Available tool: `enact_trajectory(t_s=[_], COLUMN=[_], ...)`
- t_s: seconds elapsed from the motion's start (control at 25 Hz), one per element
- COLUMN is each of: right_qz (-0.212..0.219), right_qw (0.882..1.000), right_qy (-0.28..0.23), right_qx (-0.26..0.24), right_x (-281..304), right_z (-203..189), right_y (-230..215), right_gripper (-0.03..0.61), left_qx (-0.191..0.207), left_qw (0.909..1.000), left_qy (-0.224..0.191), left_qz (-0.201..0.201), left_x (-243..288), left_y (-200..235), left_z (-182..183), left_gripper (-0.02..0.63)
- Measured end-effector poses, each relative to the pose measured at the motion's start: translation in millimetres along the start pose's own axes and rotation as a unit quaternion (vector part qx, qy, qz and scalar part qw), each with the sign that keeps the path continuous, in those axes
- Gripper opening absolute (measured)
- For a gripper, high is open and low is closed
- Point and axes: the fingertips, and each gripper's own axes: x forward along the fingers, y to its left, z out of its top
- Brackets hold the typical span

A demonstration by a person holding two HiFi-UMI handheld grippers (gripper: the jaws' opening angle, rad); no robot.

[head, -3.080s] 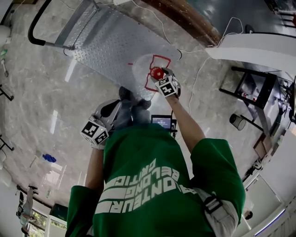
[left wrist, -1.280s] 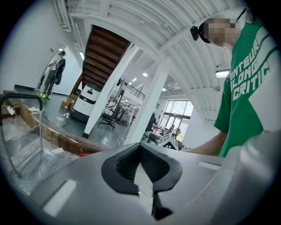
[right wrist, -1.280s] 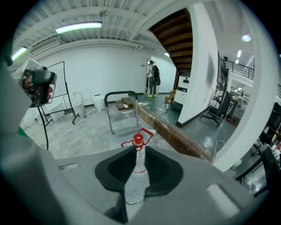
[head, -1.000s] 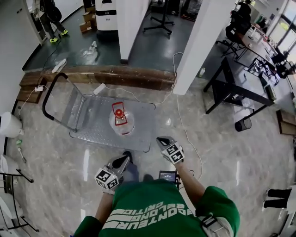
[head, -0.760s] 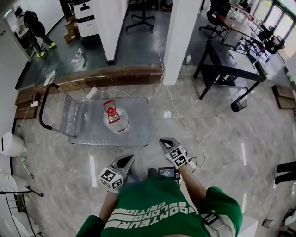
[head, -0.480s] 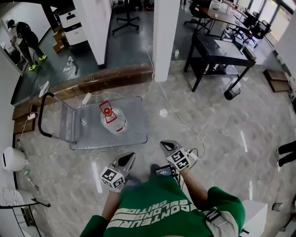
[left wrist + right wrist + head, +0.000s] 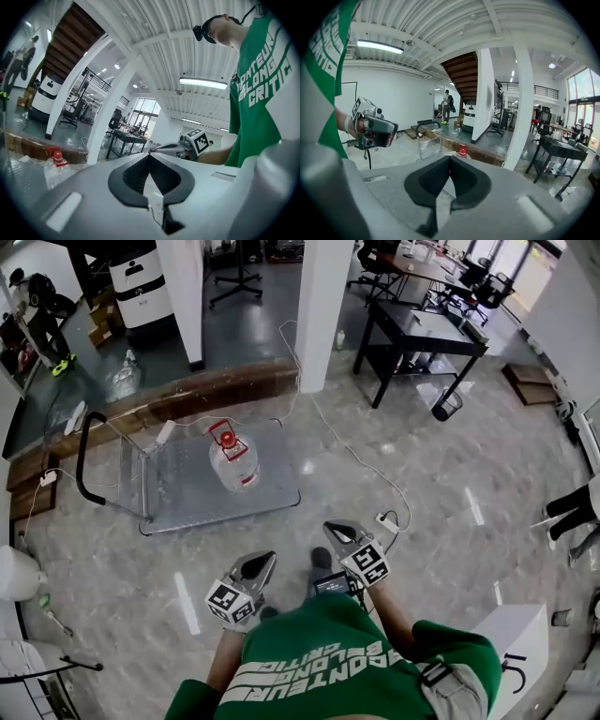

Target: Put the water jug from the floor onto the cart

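Jaws closed, empty, on left gripper and right gripper; water jug upright on cart, pillar behind.

The head camera is looking steeply down from high above the floor. Both gripper cameras are facing forward from lower down, and all three are sharing the cart and water jug.

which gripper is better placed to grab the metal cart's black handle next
Left, probably: the black looped handle stands at the grey metal cart's left end, the left gripper's side; the right gripper is farther off. Both are shut and empty.
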Motion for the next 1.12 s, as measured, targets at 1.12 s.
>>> enact_trajectory(t_s=[1.12], right_qz=[0.028], right_qw=[0.999], right_qy=[-0.026], right_qx=[-0.028], right_x=[-126.6], right_z=[-28.8], right_y=[72.5], right_gripper=[-0.006], left_qx=[-0.006], left_qw=[0.9995], left_qy=[0.006], left_qz=[0.031], left_x=[-34.0], left_y=[-108.5], left_z=[-50.8], left_gripper=[0.009])
